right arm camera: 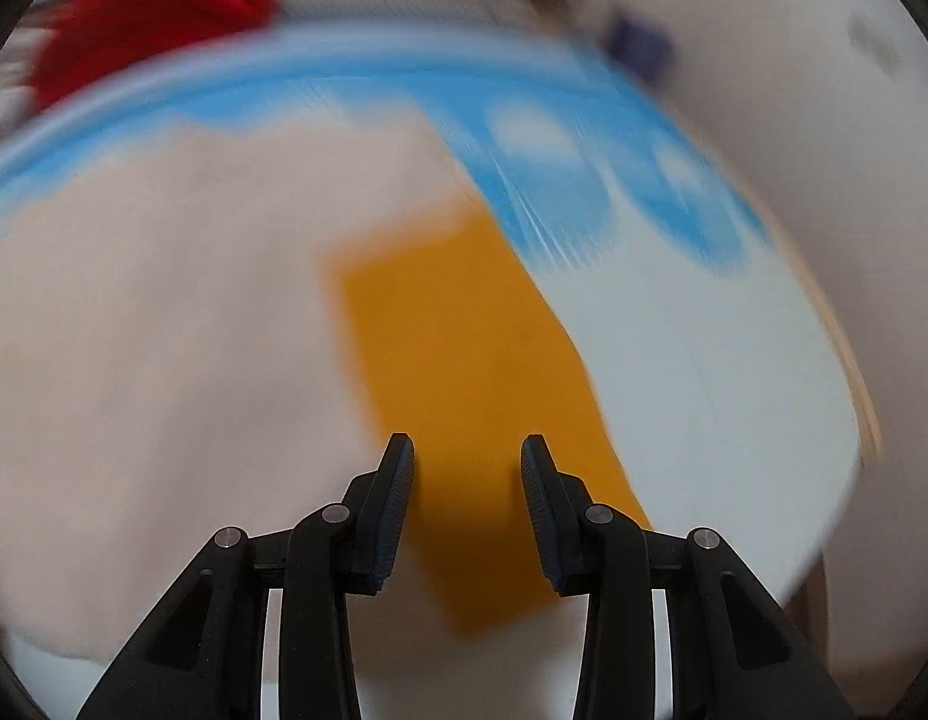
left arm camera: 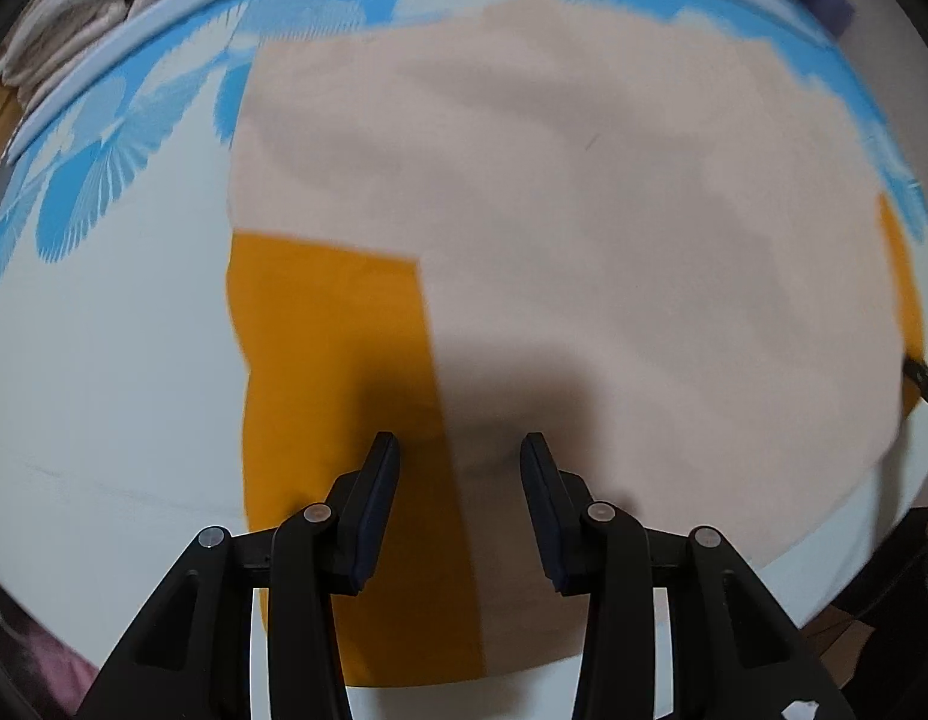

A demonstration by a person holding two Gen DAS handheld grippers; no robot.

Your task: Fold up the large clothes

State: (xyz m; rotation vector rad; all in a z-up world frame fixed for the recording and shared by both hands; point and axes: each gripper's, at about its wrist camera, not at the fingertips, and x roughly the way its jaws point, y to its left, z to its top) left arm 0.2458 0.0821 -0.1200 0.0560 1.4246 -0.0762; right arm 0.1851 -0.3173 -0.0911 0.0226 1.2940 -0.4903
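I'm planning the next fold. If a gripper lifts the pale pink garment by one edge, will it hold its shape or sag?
The pale pink garment will probably sag: it lies flat with soft ripples, like thin cloth. It likely weighs little for its spread. On the smooth table it may slide rather than stay put, perhaps dragging the orange panel.

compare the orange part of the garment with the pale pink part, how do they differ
Colour: the orange part is a deep mustard orange, while the pale pink part is a soft beige-pink.
Extent: the pale pink part covers most of the garment; the orange part shows only as narrower panels at its sides.
Layering: in the left wrist view the pale pink part seems to overlap the orange part's edge.
Both lie flat on the blue-and-white table.
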